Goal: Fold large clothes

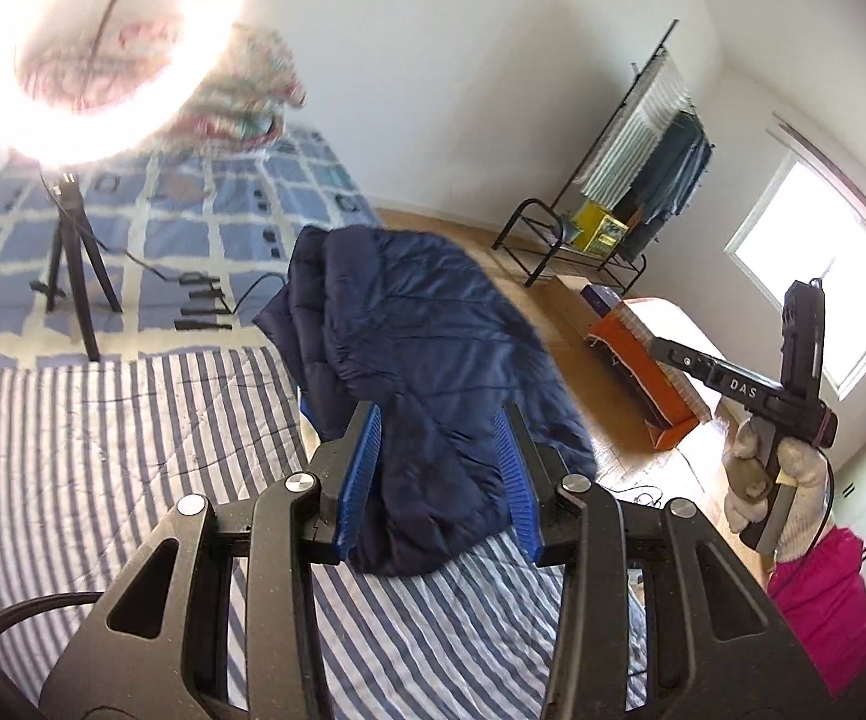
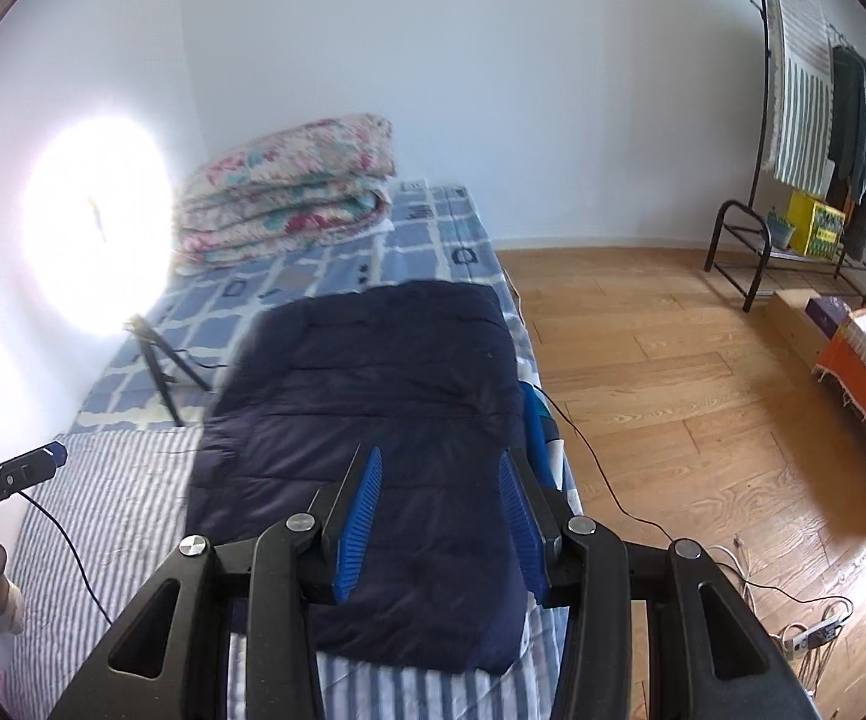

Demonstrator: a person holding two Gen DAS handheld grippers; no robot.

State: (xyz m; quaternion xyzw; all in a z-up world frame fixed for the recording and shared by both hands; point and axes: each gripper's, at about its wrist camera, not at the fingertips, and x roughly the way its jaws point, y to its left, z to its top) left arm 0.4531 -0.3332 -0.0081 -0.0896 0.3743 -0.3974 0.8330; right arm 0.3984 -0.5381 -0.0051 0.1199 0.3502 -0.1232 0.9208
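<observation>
Navy jacket (image 2: 373,420) lies on the striped bed (image 2: 115,504), seemingly below the open tool (image 2: 440,462).

Floral quilt (image 2: 289,186) folded on bed, ring light (image 1: 103,42) w/ tripod (image 1: 73,252), clothes rack (image 2: 817,120), wood floor (image 2: 673,372)

Each gripper is a black plastic frame with two fingers lined by ribbed blue pads and round silver screw heads at the pivots. The left gripper (image 1: 442,420) fills the lower middle of its wrist view, the right gripper (image 2: 442,462) the lower middle of its own. At the right edge of the left view, a hand (image 1: 775,480) wears a knitted off-white glove, worn grey at the fingertips, above a bright pink sleeve (image 1: 823,606). The black bar there carries white letters "DAS". A thin black cable (image 2: 67,546) trails at lower left of the right view.
</observation>
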